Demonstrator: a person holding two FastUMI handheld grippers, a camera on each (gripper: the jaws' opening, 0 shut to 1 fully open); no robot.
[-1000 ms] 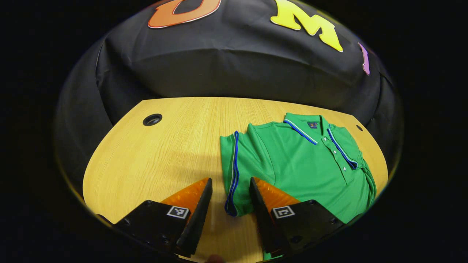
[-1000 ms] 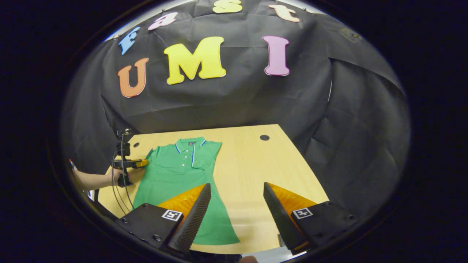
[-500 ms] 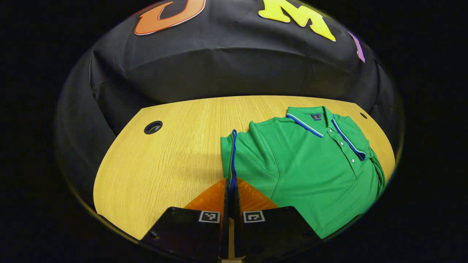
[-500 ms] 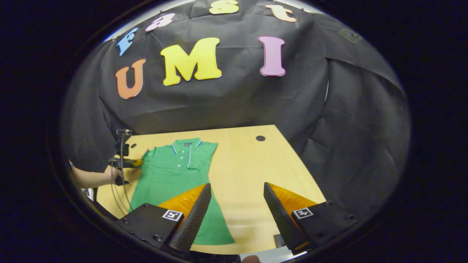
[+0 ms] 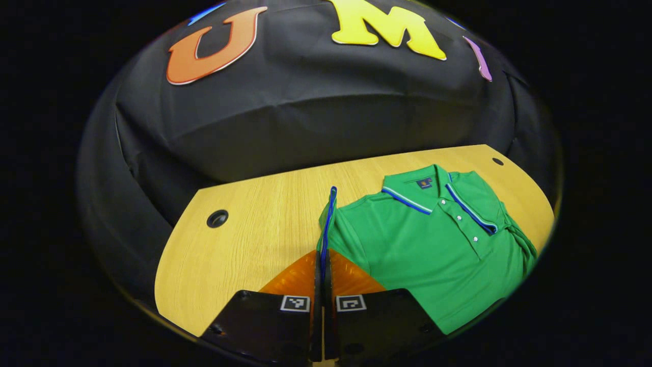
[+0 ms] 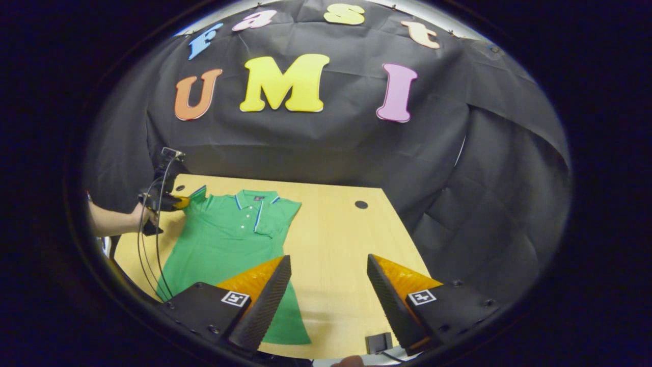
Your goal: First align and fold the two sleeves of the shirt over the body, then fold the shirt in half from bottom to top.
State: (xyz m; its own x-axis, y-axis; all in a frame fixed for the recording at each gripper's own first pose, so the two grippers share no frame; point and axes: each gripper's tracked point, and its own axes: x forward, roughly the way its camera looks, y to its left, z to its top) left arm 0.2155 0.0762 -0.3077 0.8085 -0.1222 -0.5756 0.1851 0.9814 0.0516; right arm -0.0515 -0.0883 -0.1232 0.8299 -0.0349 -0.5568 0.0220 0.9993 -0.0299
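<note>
A green polo shirt with blue-and-white trim lies on the wooden table, collar toward the back wall. My left gripper is shut on the shirt's near sleeve, whose blue-edged cuff stands lifted off the table. The far sleeve lies folded over the body. In the right gripper view the shirt spreads at the left, with the left gripper and a hand at its raised sleeve. My right gripper hangs open above the table beside the shirt's hem, holding nothing.
Round cable holes sit in the table at the back left and back right. A small dark block lies at the table's front edge. Black cloth walls close in behind and at the sides. Cables hang from the left gripper.
The left gripper shut on the sleeve cuff and lifted it, so the cuff now stands on edge. The right gripper stayed open, its view tipping up slightly.
</note>
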